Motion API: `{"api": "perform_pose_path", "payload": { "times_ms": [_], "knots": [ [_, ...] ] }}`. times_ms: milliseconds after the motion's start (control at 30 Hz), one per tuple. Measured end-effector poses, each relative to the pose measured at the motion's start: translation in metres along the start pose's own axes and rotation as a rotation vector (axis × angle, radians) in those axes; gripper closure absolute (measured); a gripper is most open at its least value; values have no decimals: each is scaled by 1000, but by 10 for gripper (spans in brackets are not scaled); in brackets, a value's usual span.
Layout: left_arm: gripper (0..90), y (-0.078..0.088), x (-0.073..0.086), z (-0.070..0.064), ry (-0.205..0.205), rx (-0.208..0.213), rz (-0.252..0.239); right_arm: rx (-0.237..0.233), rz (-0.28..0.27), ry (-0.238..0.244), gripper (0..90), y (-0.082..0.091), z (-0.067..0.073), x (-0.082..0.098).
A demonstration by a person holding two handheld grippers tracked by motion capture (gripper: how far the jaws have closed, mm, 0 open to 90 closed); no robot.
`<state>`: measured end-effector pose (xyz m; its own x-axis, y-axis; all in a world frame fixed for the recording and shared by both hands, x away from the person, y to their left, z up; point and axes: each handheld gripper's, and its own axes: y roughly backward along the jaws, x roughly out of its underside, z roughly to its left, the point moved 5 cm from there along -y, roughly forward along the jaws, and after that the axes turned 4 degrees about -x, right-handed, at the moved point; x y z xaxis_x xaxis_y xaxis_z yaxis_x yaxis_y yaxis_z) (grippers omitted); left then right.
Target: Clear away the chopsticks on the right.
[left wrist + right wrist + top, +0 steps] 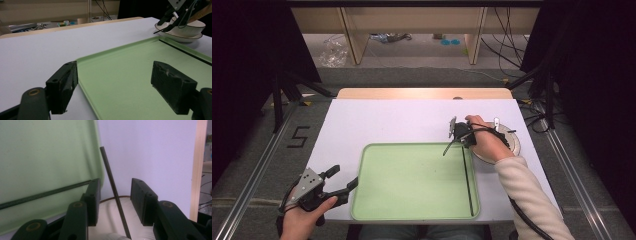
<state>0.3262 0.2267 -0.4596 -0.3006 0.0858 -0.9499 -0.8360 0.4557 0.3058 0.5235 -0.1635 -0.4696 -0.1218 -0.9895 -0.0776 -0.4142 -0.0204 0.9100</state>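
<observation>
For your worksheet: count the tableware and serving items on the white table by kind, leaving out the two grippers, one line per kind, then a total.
Black chopsticks: 2, one lying in the tray, one between the open jaws of the right gripper, leaning over the bowl
Green tray: 1
White bowl: 1
White plate under the bowl: 1
Total: 5
</observation>
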Motion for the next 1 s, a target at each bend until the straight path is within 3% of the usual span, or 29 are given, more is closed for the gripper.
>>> {"api": "perform_pose_path", "payload": {
  "times_ms": [400,567,700,800,933,1000],
  "knots": [
    [218,0,0,0,2,-2,6,13,-10,32,695,-19,-3,-1],
    [218,0,1,0,1,-1,7,1,-26,17,741,-24,-4,0],
    [218,0,0,0,1,-1,6,16,-36,6,831,-24,-4,1],
    [218,0,0,0,0,-2,6,54,-43,46,850,-21,-7,0],
    [218,0,0,0,0,-1,6,107,-63,45,867,-14,-12,0],
    [218,0,1,0,1,-1,6,179,-77,75,879,-4,-20,0]
  ]
}}
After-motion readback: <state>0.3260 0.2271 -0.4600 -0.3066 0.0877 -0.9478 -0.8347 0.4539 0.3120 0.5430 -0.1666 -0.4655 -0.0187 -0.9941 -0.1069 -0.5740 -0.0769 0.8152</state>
